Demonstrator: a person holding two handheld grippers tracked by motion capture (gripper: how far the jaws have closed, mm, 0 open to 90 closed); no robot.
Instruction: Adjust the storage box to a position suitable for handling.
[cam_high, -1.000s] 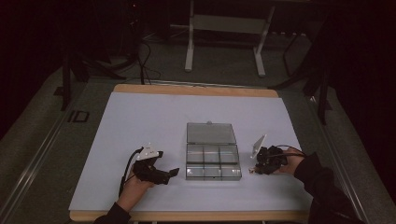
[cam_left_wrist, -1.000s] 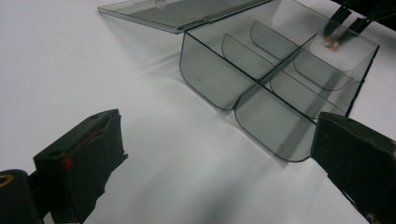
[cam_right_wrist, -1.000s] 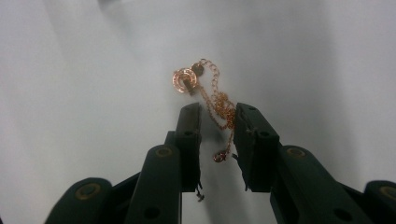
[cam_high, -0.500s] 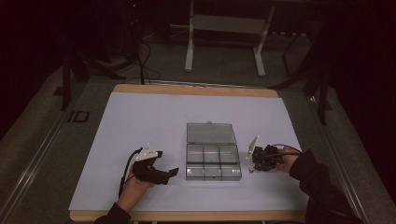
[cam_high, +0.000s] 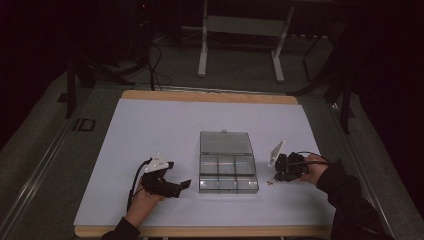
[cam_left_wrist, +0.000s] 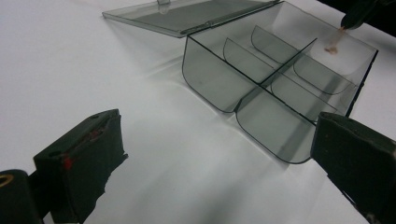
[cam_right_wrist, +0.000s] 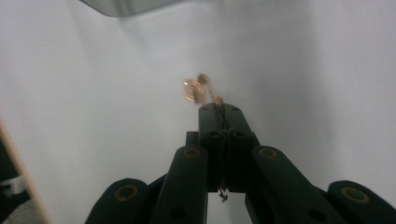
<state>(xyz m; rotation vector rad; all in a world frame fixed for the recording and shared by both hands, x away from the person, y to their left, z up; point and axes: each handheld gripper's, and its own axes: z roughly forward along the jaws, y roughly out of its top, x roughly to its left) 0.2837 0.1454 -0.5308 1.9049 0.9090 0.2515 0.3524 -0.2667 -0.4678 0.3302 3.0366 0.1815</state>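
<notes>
A clear plastic compartment box (cam_high: 228, 172) (cam_left_wrist: 271, 79) stands open at mid-table, its lid (cam_high: 224, 142) lying flat behind it. My left gripper (cam_high: 181, 187) (cam_left_wrist: 215, 144) rests on the table left of the box, open, with nothing between its jaws. Just right of the box, my right gripper (cam_high: 276, 176) (cam_right_wrist: 219, 112) is shut on a thin gold chain (cam_right_wrist: 198, 88). A small gold pendant dangles from the tip, just above the white table. In the left gripper view the chain (cam_left_wrist: 332, 44) hangs beyond the box's far wall.
The white tabletop (cam_high: 150, 130) has a wooden front edge (cam_high: 200, 231). A corner of the box (cam_right_wrist: 126, 5) lies ahead of the right gripper. Dark floor, cables and a metal stand (cam_high: 240, 30) lie beyond the table.
The right gripper has shifted slightly beside the box with the chain still held. The left gripper and the box have not moved.
</notes>
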